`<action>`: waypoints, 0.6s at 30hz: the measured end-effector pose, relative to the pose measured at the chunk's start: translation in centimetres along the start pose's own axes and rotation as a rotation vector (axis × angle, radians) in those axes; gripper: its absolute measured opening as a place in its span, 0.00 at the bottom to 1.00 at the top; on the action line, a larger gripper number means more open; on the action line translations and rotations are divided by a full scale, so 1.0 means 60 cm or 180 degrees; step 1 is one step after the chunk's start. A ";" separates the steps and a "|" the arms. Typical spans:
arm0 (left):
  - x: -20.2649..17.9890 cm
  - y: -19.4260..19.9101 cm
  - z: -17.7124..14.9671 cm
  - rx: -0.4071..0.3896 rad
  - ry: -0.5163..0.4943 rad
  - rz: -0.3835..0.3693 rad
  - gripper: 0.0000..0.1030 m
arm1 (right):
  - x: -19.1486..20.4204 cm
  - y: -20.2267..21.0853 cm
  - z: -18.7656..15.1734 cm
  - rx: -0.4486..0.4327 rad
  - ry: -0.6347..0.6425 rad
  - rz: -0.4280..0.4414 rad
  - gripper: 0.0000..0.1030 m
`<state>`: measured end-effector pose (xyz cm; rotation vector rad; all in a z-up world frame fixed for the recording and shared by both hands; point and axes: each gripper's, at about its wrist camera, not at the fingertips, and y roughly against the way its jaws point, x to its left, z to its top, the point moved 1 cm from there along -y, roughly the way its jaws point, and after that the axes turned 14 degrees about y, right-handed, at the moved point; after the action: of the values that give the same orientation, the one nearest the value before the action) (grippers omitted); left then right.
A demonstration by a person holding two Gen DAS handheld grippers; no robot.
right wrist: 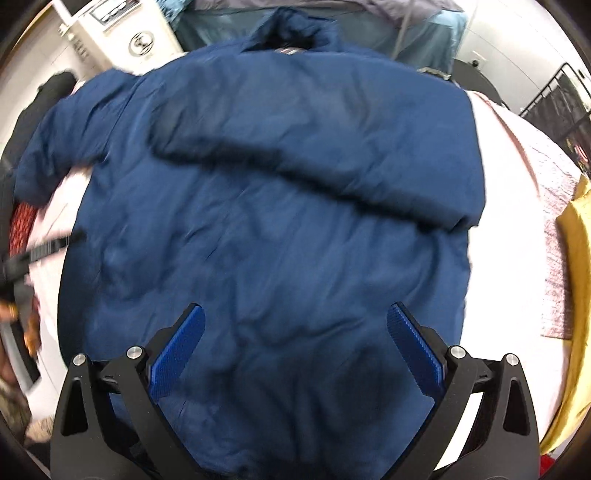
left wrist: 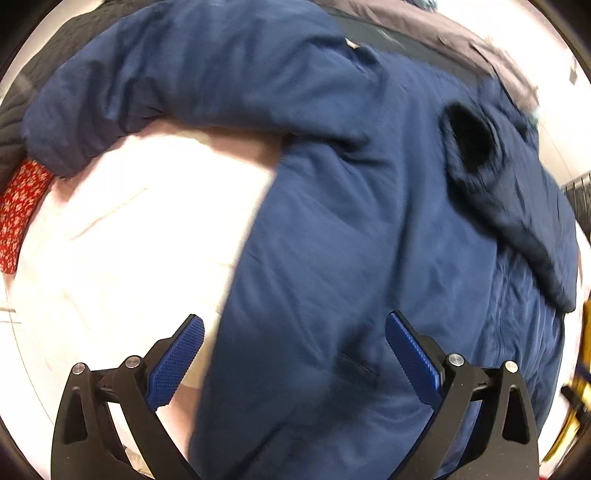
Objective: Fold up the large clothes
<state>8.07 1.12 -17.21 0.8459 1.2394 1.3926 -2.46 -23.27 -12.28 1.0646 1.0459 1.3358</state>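
Navy jacket lay spread, left gripper and right gripper both wide, empty; puffy folded sleeve could spring back unpinned.

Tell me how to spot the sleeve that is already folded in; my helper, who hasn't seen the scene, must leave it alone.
Start at the pale pink bed cover, where the big navy jacket lies spread. Its folded sleeve is the puffy band running across the body below the collar. The other sleeve sticks out sideways off the jacket's edge instead.
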 end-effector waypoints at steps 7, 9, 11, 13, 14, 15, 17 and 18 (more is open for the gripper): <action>0.129 0.019 0.094 -0.0284 0.0512 -0.0025 0.94 | 0.052 0.025 -0.004 -0.0059 0.0132 -0.0148 0.95; 0.185 0.034 0.133 -0.0468 0.0731 0.0004 0.94 | 0.057 0.032 -0.004 -0.0087 0.0104 -0.0208 0.95; 0.236 0.046 0.167 -0.0626 0.0884 0.0090 0.94 | 0.060 0.037 -0.007 -0.0099 0.0065 -0.0244 0.95; 0.284 0.048 0.200 -0.0703 0.1015 0.0195 0.94 | 0.064 0.040 -0.011 -0.0087 0.0044 -0.0292 0.95; 0.308 0.048 0.215 -0.0719 0.1094 0.0205 0.94 | 0.065 0.042 -0.015 -0.0080 0.0031 -0.0318 0.95; 0.326 0.048 0.226 -0.0722 0.1144 0.0177 0.93 | 0.066 0.043 -0.018 -0.0071 0.0008 -0.0339 0.95; 0.355 0.050 0.250 -0.0730 0.1228 0.0058 0.92 | 0.067 0.043 -0.025 -0.0047 -0.0054 -0.0384 0.95; 0.364 0.051 0.259 -0.0733 0.1231 -0.0004 0.92 | 0.067 0.044 -0.028 -0.0035 -0.0089 -0.0401 0.95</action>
<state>17.52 26.14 -13.70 0.4275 1.3301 1.7136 -4.70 -19.36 -9.96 0.9903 1.0662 1.2211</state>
